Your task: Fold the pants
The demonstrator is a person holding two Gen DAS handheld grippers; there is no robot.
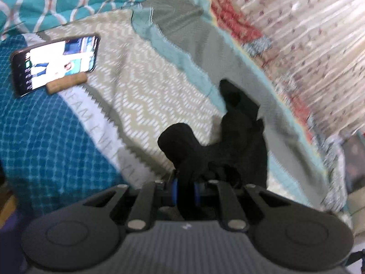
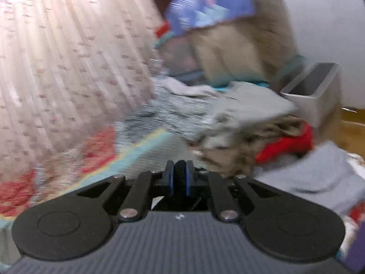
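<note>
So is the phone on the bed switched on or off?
On: the phone, propped on a small wooden stand on the bedspread, shows a bright lit picture.

I see a bed [image 1: 141, 73] spread with a chevron-patterned cover in beige and white, a teal pillow [image 1: 57, 2] at its head. A pale, pleated curtain [image 2: 68, 57] with small reddish motifs glows with daylight along the bed's far side. Beyond the heaped bedding stands a grey bin [image 2: 319, 91] against a white wall [image 2: 330, 22], on a wooden floor [image 2: 352, 123].

Phone [image 1: 56, 62] on patterned bedspread [image 1: 146, 75]
</note>
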